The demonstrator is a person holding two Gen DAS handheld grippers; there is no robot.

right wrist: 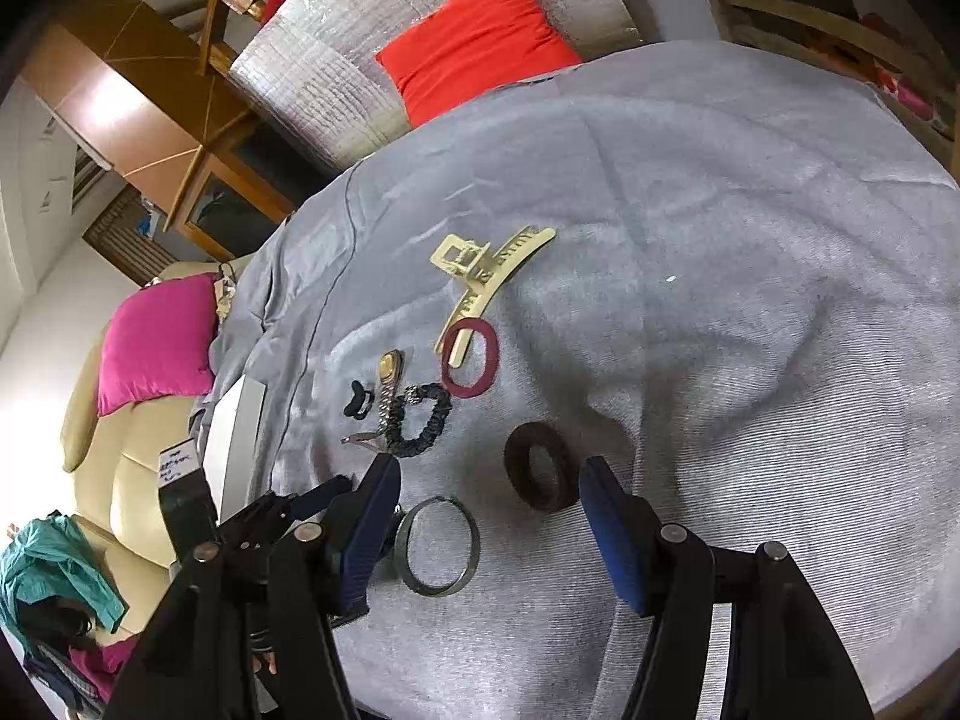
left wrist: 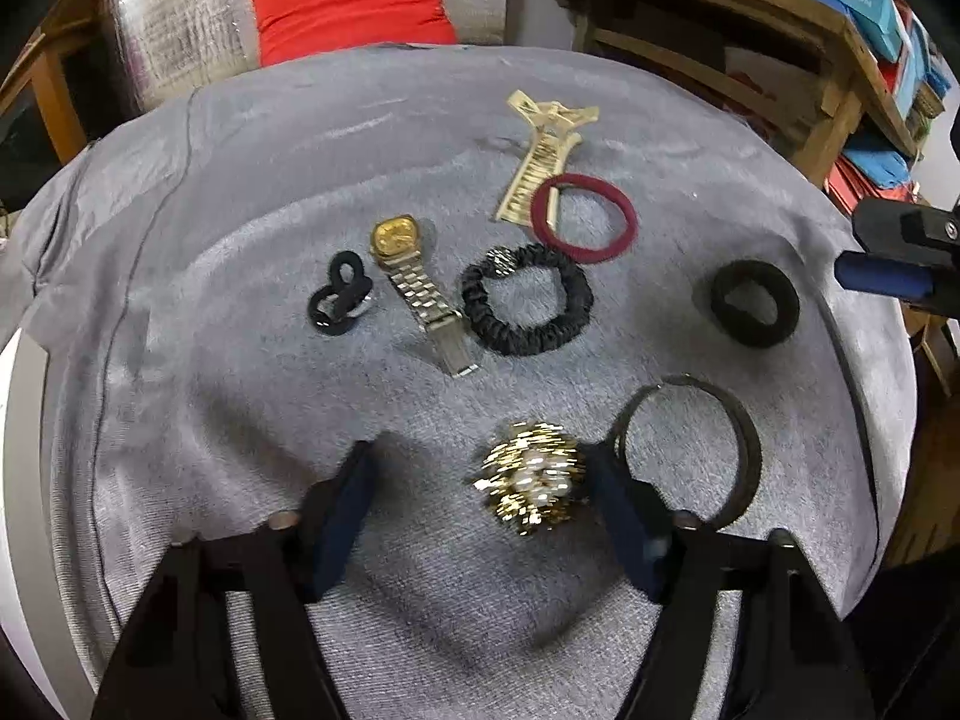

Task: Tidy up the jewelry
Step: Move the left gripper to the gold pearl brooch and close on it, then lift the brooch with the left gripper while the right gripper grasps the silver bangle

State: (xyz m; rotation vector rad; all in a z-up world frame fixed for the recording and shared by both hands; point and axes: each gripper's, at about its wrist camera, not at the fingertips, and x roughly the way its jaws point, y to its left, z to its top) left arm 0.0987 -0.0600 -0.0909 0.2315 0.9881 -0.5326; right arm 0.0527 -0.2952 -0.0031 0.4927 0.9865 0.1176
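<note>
Several pieces lie on a grey cloth (left wrist: 240,210): a gold watch (left wrist: 414,282), a black scrunchie (left wrist: 522,345), a maroon hair tie (left wrist: 629,216), a cream claw clip (left wrist: 543,150), a small twisted black tie (left wrist: 339,300), a thick dark hair tie (left wrist: 780,306) and a dark bangle (left wrist: 750,456). My left gripper (left wrist: 483,456) is low over the cloth and open around a sparkly gold ornament (left wrist: 531,477), which sits against its right finger, clear of the left. My right gripper (right wrist: 492,474) is open above the thick tie (right wrist: 516,462) and bangle (right wrist: 435,591), gripping nothing.
A red cushion (left wrist: 354,0) and silver padding lie beyond the cloth's far edge. A wooden shelf with boxes (left wrist: 840,30) stands at the right. The white table rim (left wrist: 24,480) shows at the left. A pink cushion (right wrist: 156,336) rests on a cream sofa.
</note>
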